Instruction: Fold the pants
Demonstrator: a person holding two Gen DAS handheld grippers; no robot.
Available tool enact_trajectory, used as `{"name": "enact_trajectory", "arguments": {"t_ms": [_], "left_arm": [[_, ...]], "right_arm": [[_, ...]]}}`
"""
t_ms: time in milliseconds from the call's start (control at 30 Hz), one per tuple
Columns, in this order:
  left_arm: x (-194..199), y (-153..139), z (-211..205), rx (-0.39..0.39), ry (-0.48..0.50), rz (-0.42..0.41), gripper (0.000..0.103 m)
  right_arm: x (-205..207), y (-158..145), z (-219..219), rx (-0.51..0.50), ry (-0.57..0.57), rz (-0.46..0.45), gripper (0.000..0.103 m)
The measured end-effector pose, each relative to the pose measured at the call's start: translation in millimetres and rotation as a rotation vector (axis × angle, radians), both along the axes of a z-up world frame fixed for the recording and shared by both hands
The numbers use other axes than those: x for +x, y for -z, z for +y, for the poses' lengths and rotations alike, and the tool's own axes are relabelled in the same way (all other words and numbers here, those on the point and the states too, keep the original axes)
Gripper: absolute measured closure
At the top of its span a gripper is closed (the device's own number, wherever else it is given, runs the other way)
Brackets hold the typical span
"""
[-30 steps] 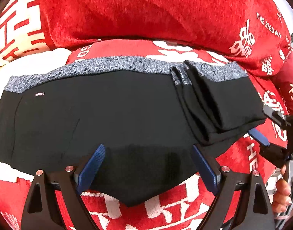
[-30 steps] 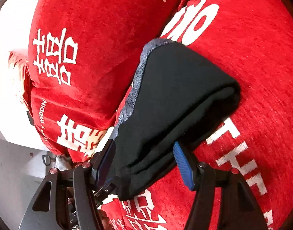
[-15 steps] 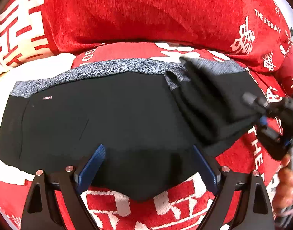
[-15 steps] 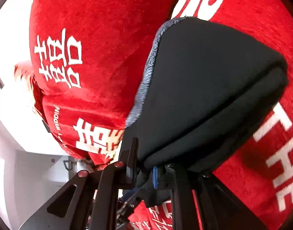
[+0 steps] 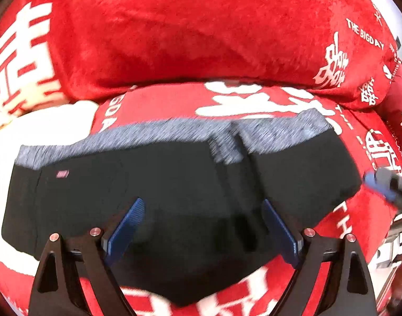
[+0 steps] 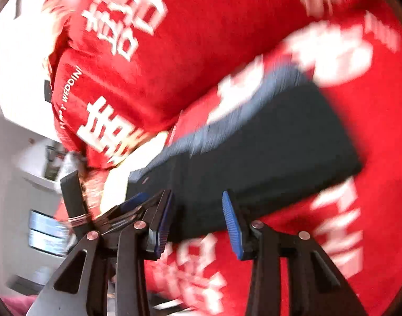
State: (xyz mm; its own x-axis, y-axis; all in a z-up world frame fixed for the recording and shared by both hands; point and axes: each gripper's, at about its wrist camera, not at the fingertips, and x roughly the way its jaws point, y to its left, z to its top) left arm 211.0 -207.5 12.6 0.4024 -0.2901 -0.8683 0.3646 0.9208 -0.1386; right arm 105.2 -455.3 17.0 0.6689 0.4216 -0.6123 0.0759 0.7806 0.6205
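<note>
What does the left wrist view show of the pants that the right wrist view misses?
Left wrist only: the small label and the whole grey waistband, with the left gripper open above the fabric. Right wrist only: the right gripper, jaws opening with nothing pinched, and a room corner beyond the cushions. Both: black pants on the red cover.

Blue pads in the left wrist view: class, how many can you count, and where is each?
3. Two sit on the near tongs, one pad at lower left and one at lower right, over the black pants. A blurred third is at the right edge; its partner may be hidden.
</note>
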Motion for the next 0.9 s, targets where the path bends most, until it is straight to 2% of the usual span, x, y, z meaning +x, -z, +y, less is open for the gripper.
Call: {"name": "enact_trajectory", "arguments": {"t_ms": [33, 67, 133, 300, 433, 533, 667, 767, 900], "left_arm": [[3, -2, -8, -0.002, 0.009, -0.002, 0.011], [7, -3, -20, -0.006, 0.021, -0.007, 0.011], [12, -4, -39, -0.008, 0.039, -0.008, 0.011], [23, -5, -91, -0.001, 0.105, -0.024, 0.011], [26, 10, -110, 0.068, 0.126, -0.036, 0.011], [25, 33, -102, 0.116, 0.120, 0.010, 0.011], [16, 40, -79, 0.094, 0.098, 0.007, 0.011], [12, 38, -60, 0.054, 0.058, 0.036, 0.011], [-1, 28, -31, 0.032, 0.013, 0.019, 0.011]], "right_arm": [[7, -2, -11, -0.015, 0.028, 0.006, 0.065], [16, -1, -24, -0.017, 0.060, 0.019, 0.074], [36, 5, -51, -0.022, 0.134, 0.053, 0.081], [74, 28, -79, -0.037, 0.165, 0.100, 0.082], [96, 37, -67, -0.122, 0.122, 0.118, 0.082], [100, 46, -45, -0.255, 0.072, 0.150, 0.082], [91, 48, -20, -0.396, 0.038, 0.141, 0.082], [87, 46, -13, -0.407, 0.023, 0.148, 0.081], [78, 39, -6, -0.402, 0.024, 0.150, 0.081]]}}
